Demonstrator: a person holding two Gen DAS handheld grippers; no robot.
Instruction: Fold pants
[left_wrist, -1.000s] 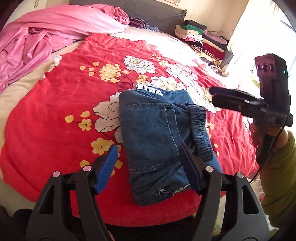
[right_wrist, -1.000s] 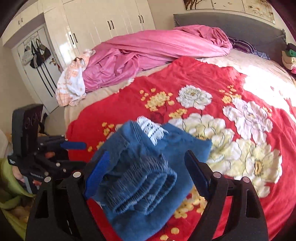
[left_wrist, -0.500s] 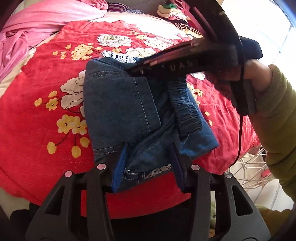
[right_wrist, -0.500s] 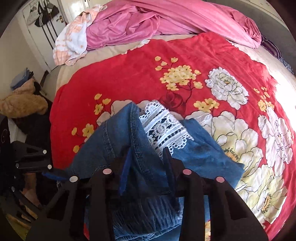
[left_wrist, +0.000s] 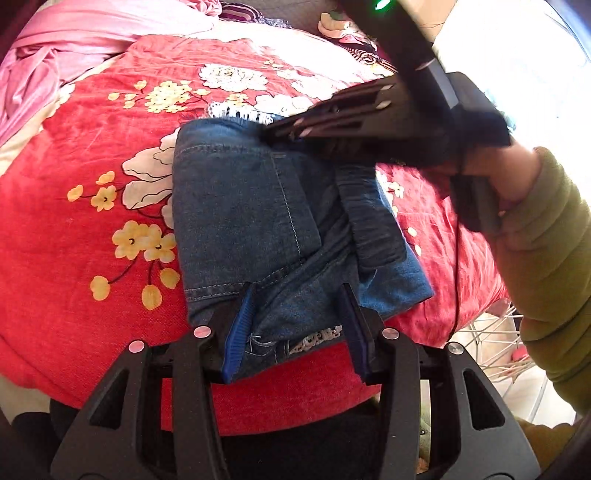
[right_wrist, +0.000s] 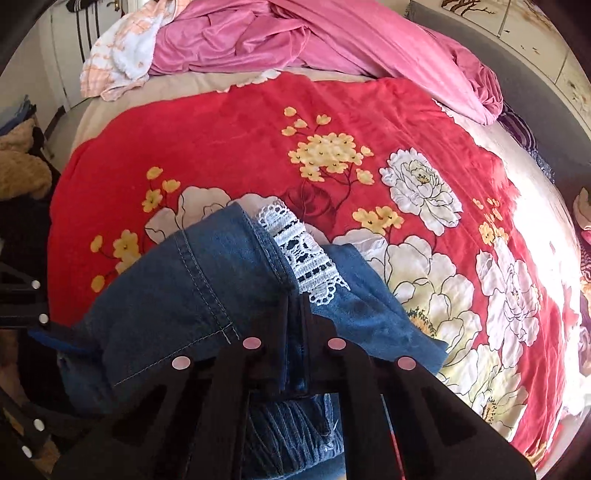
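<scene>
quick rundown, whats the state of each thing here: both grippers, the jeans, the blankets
left gripper: shut on the near end of the jeans
right gripper: shut on a thin fold of denim at the jeans' far end
jeans: folded into a bundle, lying on the red blanket, white lace trim poking out
red floral blanket: spread flat over the bed
pink blanket: crumpled in a heap
</scene>
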